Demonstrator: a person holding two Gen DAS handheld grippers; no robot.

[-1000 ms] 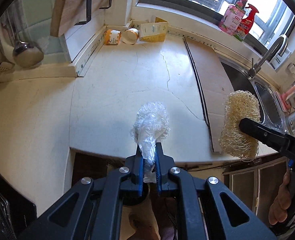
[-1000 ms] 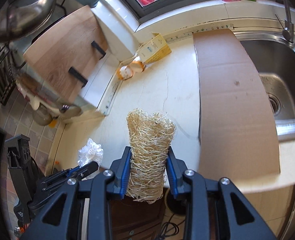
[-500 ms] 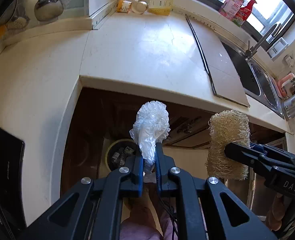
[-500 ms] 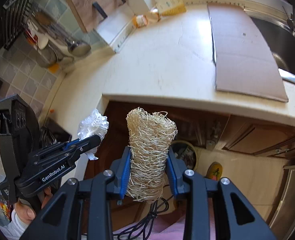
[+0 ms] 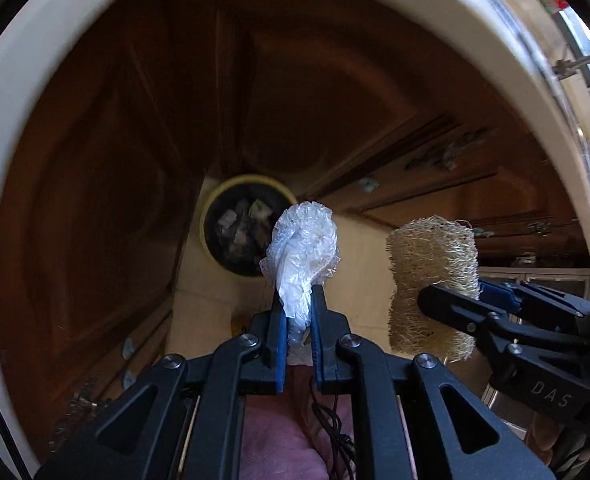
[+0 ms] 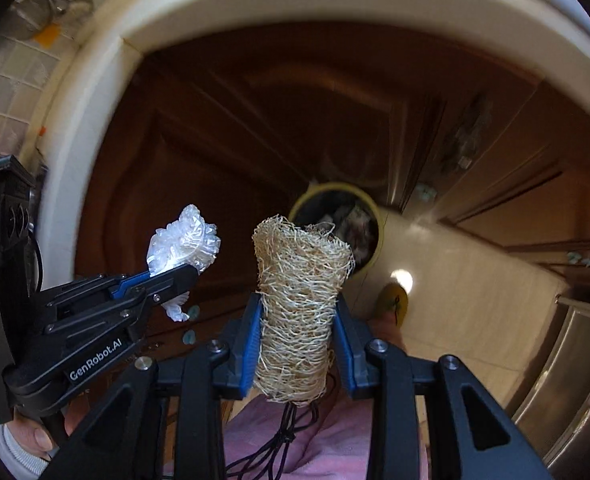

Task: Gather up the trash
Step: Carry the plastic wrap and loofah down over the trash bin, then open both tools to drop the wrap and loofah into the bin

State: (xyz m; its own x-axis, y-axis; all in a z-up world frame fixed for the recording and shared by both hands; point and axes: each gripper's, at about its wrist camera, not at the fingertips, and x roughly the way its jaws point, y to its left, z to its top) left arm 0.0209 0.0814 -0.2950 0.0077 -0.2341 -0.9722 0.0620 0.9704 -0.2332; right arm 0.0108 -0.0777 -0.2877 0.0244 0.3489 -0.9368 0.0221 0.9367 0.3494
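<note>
I am holding a crumpled plastic wrap [image 5: 303, 248] pinched tight in my left gripper [image 5: 297, 322], and a loofah sponge [image 6: 299, 300] clamped between the pads of my right gripper [image 6: 297, 332], both hanging above the floor in front of the yellow-rimmed trash bin [image 5: 215, 200]. The bin is sitting by the brown cabinets [image 5: 107, 168], already holding scraps. If I am letting go off-centre, the light wrap may drift and miss the rim.

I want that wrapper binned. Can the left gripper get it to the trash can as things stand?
Probably yes. The left gripper grips the plastic wrapper, and the trash can on the floor below stands open, with nothing between them; the loofah hangs off to the side.
</note>
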